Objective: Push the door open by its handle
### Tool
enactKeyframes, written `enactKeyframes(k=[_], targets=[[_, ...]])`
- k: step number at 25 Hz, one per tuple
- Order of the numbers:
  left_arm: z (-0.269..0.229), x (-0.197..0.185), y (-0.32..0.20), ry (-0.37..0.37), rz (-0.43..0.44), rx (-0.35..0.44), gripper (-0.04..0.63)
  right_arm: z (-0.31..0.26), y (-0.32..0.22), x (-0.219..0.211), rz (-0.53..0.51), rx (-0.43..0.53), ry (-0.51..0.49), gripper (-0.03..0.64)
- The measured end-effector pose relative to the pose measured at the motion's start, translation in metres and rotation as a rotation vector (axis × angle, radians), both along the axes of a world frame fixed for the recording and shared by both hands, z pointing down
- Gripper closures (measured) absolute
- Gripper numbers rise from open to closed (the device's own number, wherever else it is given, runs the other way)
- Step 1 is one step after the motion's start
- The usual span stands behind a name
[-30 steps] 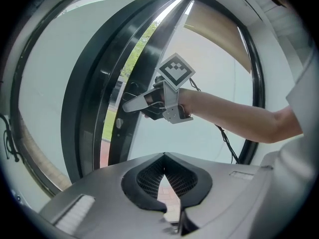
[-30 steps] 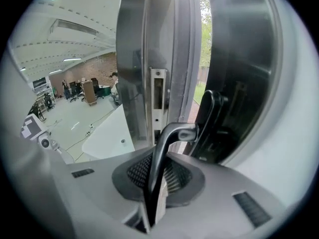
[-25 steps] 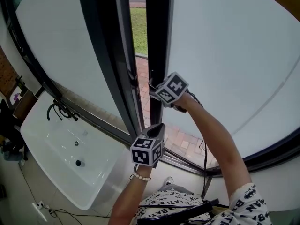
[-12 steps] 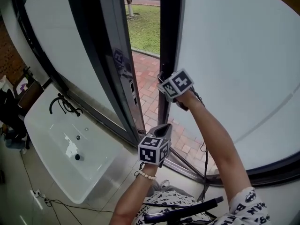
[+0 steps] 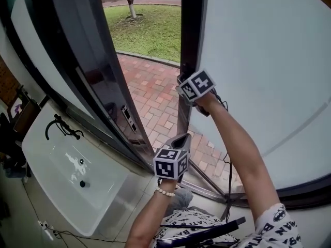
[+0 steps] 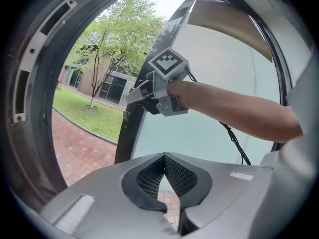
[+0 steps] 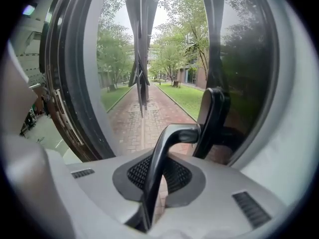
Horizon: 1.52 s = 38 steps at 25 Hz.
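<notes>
Door handle (image 7: 172, 138), a dark lever on the edge of the door (image 5: 258, 61) beside the open gap, is pinched by the right gripper (image 7: 160, 173). The left gripper (image 6: 164, 178) hangs pressed together, empty. Risk: pushing further may twist the lever out of that narrow pinch, or the dangling cable (image 5: 226, 174) may snag

**Surface notes: door, handle, grippers**

Handle (image 7: 172, 133): dark, smooth, glossy, metal-like. Door frame (image 5: 187, 45): dark, smooth, semi-gloss. Door pane (image 5: 258, 61): frosted, matt white. Right gripper (image 7: 162, 168) and left gripper (image 6: 163, 180): grey matt plastic shells. Pads (image 6: 149, 176): black, fine grid texture. Paving (image 5: 155, 97): rough brick. Sink (image 5: 57, 185): white, glossy. Sleeve (image 5: 271, 226): printed cloth.
</notes>
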State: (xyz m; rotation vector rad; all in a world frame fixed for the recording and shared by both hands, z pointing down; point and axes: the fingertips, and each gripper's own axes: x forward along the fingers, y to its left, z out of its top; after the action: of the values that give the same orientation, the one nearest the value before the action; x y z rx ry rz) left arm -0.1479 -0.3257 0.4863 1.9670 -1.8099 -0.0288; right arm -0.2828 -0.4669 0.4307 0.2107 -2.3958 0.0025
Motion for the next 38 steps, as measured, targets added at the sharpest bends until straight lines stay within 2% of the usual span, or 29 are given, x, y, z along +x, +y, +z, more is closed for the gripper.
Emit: enactKeyframes(k=[5,10,16,23,30,38], targets=[[0.013,-0.003,-0.056,-0.002,0.017,-0.004,0.597,0.009,-0.054,0.016,0.052,0.01,0.005,0.583],[0.017,-0.008,-0.102,-0.002,0.061,-0.013,0.597,0.013,-0.099,0.04,0.156,0.013,0.0,0.585],[-0.001,0.002,-0.189,-0.015,0.062,-0.075,0.597,0.001,-0.187,0.075,0.26,0.001,-0.014,0.591],[-0.022,0.033,-0.224,-0.01,0.155,-0.071,0.597,-0.005,-0.252,0.116,0.392,0.021,-0.007,0.591],[-0.021,0.03,-0.275,0.001,0.12,-0.161,0.597,-0.007,-0.325,0.167,0.526,-0.007,-0.022,0.595],[-0.013,0.048,-0.343,-0.037,0.178,-0.165,0.598,-0.001,-0.394,0.229,0.626,0.01,-0.018,0.597]])
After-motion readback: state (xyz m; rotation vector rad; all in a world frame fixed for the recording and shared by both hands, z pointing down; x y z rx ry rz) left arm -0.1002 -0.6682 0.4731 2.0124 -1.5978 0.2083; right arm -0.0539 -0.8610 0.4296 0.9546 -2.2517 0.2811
